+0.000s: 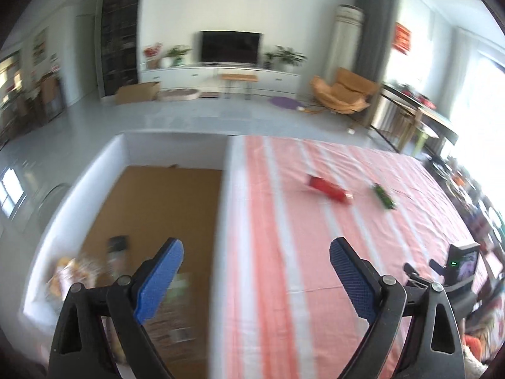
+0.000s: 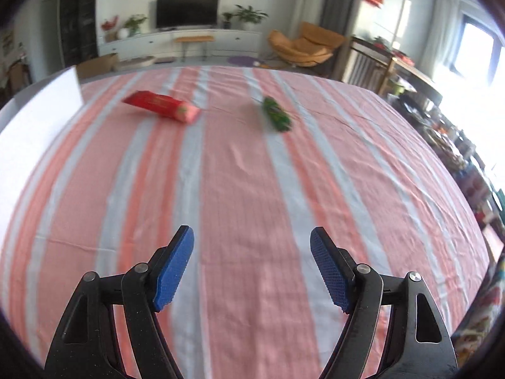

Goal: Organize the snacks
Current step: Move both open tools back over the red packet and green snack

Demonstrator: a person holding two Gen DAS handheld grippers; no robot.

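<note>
I judge the job well along but not finished. In the left wrist view, the box (image 1: 176,158) fills the lower left of the frame, and several snacks (image 1: 94,271) lie blurred in its near corner, too smeared for me to count or name. Two items remain out on the striped cloth (image 2: 252,173): a red pack (image 2: 162,105) upper left of the right wrist view, and a green pack (image 2: 277,115) upper centre, apart from each other. My left gripper (image 1: 256,252) hangs over the box wall, jaws apart and holding nothing. My right gripper (image 2: 252,240) sits over bare cloth, jaws apart too, well short of both packs.
</note>
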